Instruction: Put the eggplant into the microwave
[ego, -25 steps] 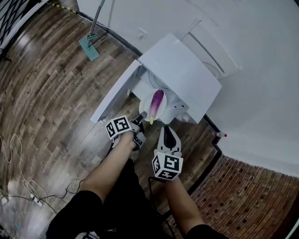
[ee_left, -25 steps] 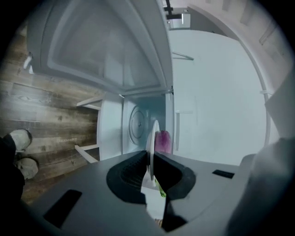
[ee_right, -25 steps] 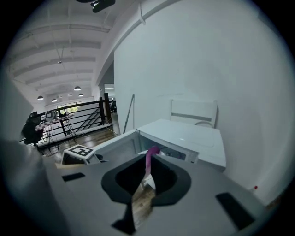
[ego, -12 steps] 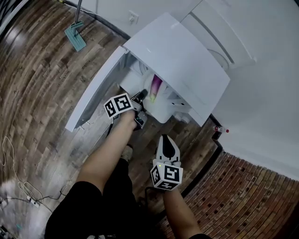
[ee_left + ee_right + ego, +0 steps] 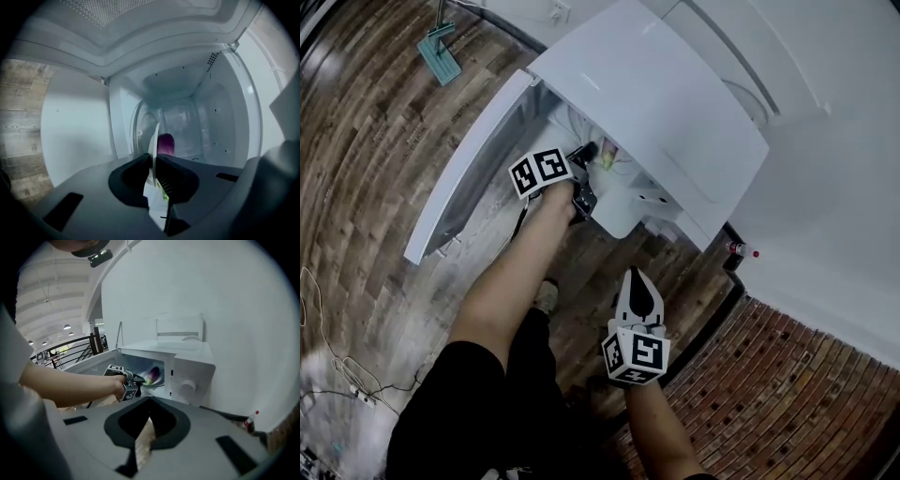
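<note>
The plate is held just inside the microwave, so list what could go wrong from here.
1. The left gripper pinches only the rim of the plate. The plate may tip and the eggplant could slide off.
2. Inside the microwave, the plate's far edge might knock the inner wall.
3. The open door stands close beside that gripper and could get bumped when it backs out.

head view: steeply down | left gripper view: close, into microwave [image 5: 225,108] | right gripper view: farther back, same microwave
</note>
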Motion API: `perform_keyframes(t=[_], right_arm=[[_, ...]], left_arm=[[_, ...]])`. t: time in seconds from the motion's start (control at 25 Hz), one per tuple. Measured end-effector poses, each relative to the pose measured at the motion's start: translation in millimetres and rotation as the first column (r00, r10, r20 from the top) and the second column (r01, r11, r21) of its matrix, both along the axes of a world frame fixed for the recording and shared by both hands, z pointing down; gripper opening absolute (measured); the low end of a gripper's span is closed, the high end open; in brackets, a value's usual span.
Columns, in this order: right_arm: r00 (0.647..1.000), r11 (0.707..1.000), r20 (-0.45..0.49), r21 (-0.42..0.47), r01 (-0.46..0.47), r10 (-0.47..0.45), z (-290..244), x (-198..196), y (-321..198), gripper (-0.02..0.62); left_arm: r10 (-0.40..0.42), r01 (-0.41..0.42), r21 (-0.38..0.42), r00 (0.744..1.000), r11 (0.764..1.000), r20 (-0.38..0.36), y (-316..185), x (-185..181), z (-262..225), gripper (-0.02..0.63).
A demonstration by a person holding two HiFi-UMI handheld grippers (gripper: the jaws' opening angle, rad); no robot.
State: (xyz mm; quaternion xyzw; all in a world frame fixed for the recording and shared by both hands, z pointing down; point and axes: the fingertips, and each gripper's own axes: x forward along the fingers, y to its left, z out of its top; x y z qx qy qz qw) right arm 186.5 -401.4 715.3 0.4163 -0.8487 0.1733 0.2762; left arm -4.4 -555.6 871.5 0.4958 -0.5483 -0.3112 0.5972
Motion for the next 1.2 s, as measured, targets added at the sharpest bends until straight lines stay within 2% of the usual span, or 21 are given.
perform_keyframes(t=[0.24,0.28,0.36,0.4,0.44,0.48,0.56,0.64,0.68,0.72,0.76,0.92,1.0,1.12,1.2], right_arm=[[1.000,0.999,-0.008,-0.035,0.004,-0.005,8,8,-1,0.014],[1.000,0.999,-0.011,-0.041,0.003,-0.004,9,10,-1,0.014],[1.000,0.999,-0.017,-0.053,0.001,-0.002,11,13,0,0.014],[1.000,0.998,-0.018,-0.059,0.000,-0.002,12,14,0,0.014],[1.000,0.998,-0.018,-0.066,0.000,-0.002,13,14,2,0.014],[1.000,0.997,-0.017,-0.073,0.001,-0.002,15,15,3,0.014],[1.000,0.996,-0.016,-0.085,0.006,-0.007,17,14,6,0.014],[1.000,0.996,-0.016,-0.093,0.014,-0.016,19,13,10,0.014],[1.000,0.995,-0.016,-0.097,0.017,-0.019,21,13,11,0.014],[1.000,0.995,-0.016,-0.101,0.019,-0.021,22,13,13,0.014],[1.000,0.994,-0.016,-0.105,0.020,-0.022,24,14,14,0.014],[1.000,0.994,-0.013,-0.109,0.018,-0.019,27,17,17,0.014],[1.000,0.995,-0.004,-0.102,0.011,-0.011,25,18,16,0.014],[1.000,0.996,0.017,-0.089,0.000,0.001,20,15,13,0.014],[0.999,0.997,0.033,-0.081,-0.003,0.006,16,11,10,0.014]], left_arm=[[0.016,-0.016,0.014,0.999,1.000,0.031,-19,3,0,0.035],[0.023,-0.025,0.016,0.998,1.000,0.063,-21,2,-2,0.035],[0.054,-0.056,0.005,0.982,0.998,0.182,-24,-1,-5,0.035],[0.077,-0.076,-0.013,0.962,0.997,0.264,-25,-2,-6,0.034],[0.103,-0.096,-0.039,0.930,0.995,0.352,-24,-4,-7,0.035],[0.130,-0.111,-0.070,0.888,0.991,0.441,-24,-7,-7,0.050],[0.174,-0.121,-0.129,0.786,0.984,0.593,-23,-14,-9,0.072],[0.189,-0.108,-0.160,0.698,0.981,0.691,-22,-21,-11,0.122],[0.186,-0.100,-0.162,0.668,0.982,0.720,-23,-24,-11,0.132],[0.178,-0.093,-0.155,0.651,0.983,0.738,-23,-26,-11,0.140],[0.166,-0.088,-0.143,0.645,0.986,0.746,-23,-28,-11,0.140],[0.105,-0.058,-0.089,0.659,0.994,0.745,-17,-37,-15,0.140],[0.087,-0.050,-0.072,0.655,0.996,0.750,-11,-41,-21,0.135],[0.106,-0.078,-0.074,0.618,0.994,0.779,2,-41,-32,0.014],[0.127,-0.115,-0.072,0.589,0.991,0.798,11,-37,-43,0.002]])
